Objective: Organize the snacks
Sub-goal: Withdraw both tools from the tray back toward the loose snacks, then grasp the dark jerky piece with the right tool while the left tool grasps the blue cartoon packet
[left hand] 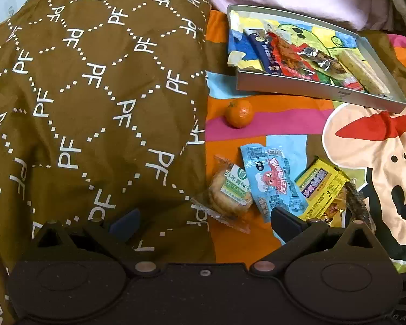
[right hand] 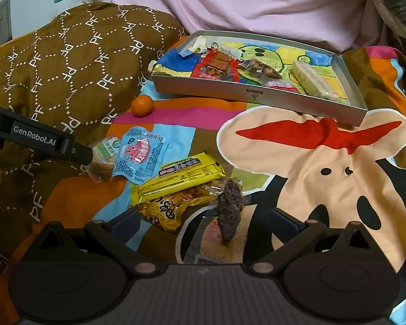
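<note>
A silver tray (left hand: 311,92) (right hand: 257,96) lined with a colourful drawing holds a blue bar, a red packet, a clear packet and a pale bar. Loose on the bedsheet lie a mandarin (left hand: 239,113) (right hand: 142,105), a cookie packet (left hand: 228,195) (right hand: 102,157), a blue packet (left hand: 273,181) (right hand: 140,154) and a yellow packet (left hand: 319,187) (right hand: 181,178). My left gripper (left hand: 204,222) is open just short of the cookie packet. My right gripper (right hand: 203,222) is open, with a golden packet (right hand: 167,208) and a dark snack in clear wrap (right hand: 230,205) between its fingers, untouched.
A brown quilt printed "PF" (left hand: 81,94) (right hand: 67,67) bulges on the left, right beside the cookie packet. Pink fabric (right hand: 257,5) lies behind the tray. The sheet with a cartoon figure (right hand: 324,176) spreads to the right.
</note>
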Tool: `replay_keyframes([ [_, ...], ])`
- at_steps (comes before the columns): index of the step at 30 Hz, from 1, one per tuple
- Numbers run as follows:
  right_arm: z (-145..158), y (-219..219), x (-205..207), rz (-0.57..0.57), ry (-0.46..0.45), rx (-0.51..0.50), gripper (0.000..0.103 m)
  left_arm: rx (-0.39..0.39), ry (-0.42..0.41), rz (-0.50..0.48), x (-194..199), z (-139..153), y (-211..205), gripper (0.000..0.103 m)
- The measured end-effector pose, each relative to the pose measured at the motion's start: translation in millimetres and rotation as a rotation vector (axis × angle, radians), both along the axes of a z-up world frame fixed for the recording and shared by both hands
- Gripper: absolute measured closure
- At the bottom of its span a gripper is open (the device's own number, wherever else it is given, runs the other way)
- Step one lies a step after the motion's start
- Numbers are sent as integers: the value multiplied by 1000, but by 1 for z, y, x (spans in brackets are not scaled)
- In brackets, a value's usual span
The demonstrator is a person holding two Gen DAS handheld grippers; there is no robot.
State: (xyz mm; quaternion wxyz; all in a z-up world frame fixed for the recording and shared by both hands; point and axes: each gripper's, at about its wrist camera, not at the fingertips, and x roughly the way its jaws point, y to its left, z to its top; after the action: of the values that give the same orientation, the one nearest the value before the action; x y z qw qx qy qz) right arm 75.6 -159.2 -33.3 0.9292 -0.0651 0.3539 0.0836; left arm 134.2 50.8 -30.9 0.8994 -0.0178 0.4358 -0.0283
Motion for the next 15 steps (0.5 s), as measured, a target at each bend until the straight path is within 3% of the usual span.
replay_keyframes([
  [15, -8, 9, 14, 43, 23, 42, 0, -22, 27, 28, 15, -5, 15, 1],
])
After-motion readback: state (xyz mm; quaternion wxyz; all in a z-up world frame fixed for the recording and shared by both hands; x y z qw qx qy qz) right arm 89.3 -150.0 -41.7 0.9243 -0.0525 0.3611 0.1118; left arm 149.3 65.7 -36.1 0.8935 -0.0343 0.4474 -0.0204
